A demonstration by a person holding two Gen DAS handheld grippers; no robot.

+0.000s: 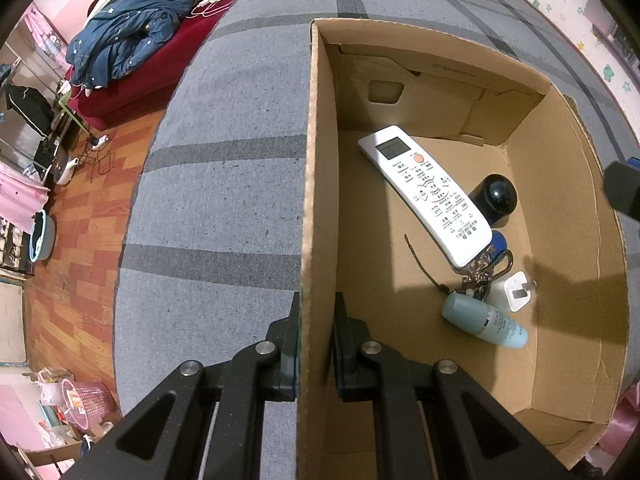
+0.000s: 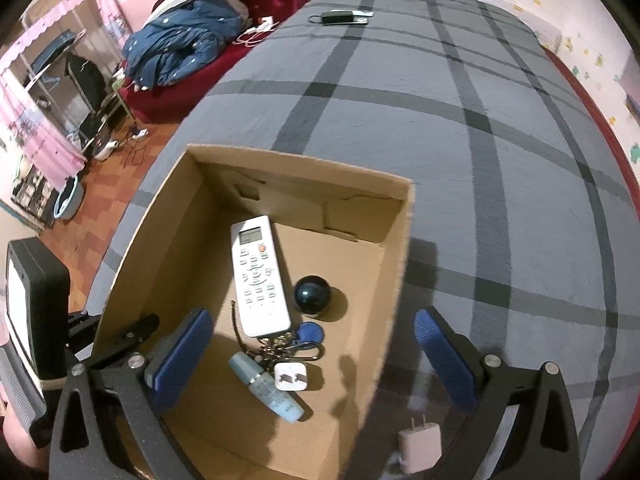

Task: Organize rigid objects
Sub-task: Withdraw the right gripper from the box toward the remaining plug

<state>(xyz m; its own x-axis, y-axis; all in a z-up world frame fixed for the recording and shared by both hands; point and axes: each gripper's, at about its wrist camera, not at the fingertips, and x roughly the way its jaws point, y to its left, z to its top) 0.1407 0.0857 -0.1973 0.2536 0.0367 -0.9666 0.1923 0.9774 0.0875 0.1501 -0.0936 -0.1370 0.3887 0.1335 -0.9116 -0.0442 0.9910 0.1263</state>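
Bunch of metal keys with blue round fob [image 1: 486, 270] partly hidden beneath near end of long white remote control [image 1: 426, 194]; key count unreadable. Print on pale blue cylindrical bottle [image 1: 484, 320] too small to read. Remote's button labels illegible. Second white plug adapter [image 2: 420, 446], beside right tool's right finger on grey checked bed cover [image 2: 500, 200], cut by bottom edge. Flat black object [image 2: 340, 17] far ahead on bed: too small to identify. Brown cardboard box's [image 1: 316, 200] near corner cut off below left tool.

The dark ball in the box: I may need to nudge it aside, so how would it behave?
The dark ball looks round and glossy, so it would probably roll freely and slip from pads. The remote beside it might stop it.
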